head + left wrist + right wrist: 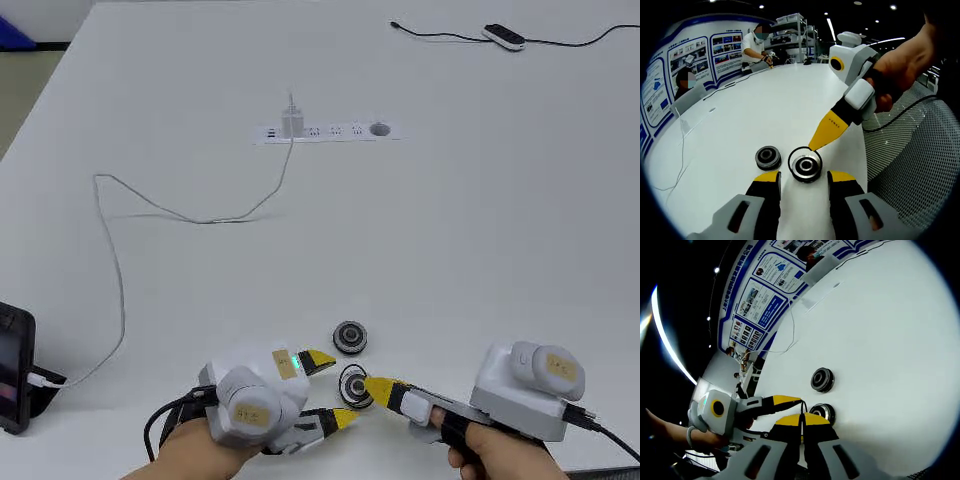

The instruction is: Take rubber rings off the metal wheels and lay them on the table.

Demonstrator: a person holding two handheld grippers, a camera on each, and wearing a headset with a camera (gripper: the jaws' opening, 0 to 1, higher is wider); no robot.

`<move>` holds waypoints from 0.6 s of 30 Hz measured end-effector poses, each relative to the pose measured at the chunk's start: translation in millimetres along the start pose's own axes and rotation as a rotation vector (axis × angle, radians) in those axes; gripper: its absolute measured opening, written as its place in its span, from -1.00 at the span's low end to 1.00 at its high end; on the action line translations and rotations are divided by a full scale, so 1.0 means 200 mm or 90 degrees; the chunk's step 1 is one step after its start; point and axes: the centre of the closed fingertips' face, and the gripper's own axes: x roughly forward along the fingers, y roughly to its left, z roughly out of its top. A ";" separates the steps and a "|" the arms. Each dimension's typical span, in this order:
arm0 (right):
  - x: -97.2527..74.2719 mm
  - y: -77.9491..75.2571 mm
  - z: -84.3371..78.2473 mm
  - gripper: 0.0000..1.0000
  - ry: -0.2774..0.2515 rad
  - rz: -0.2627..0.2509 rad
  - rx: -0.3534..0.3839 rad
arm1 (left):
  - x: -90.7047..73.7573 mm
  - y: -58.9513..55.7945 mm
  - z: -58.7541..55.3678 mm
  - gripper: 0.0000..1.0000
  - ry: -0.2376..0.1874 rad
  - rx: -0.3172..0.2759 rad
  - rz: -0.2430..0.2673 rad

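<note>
The white table [450, 250] is smooth and matte. A power strip [330, 131] with a charger [291, 122] plugged in is set at the far middle, and a thin white cable [115, 260] is trailed from it to a dark phone [14, 365] at the near left edge. In the left gripper view the room is lined with blue-bordered posters [690, 55], people are seated at the far end, and a mesh chair [910, 165] is parked on the right.

Two small round wheels of shiny metal with dark centres are laid near the person. The far wheel [768, 157] is wrapped snugly in its black band. The near wheel [806, 167] is circled loosely by a thin black rubber ring [789, 162], pulled clear of the rim on the upper side.

The left gripper [804, 176] is held with its yellow-tipped jaws spread, one either side of the near wheel. The right gripper [801, 420] is pressed together, and the loose ring is pinched at its tip.
</note>
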 end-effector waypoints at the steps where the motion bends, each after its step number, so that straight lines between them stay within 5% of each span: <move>1: 0.00 0.00 0.00 -0.96 -0.002 0.001 0.001 | 0.00 0.00 0.00 -0.23 0.000 -0.001 0.000; 9: -0.08 0.02 0.10 -0.96 -0.046 0.016 0.025 | -0.02 0.01 0.00 -0.18 -0.014 -0.009 0.004; 18: -0.16 -0.14 0.19 -0.96 -0.079 -0.022 0.041 | -0.04 0.01 0.00 -0.16 -0.021 -0.015 0.008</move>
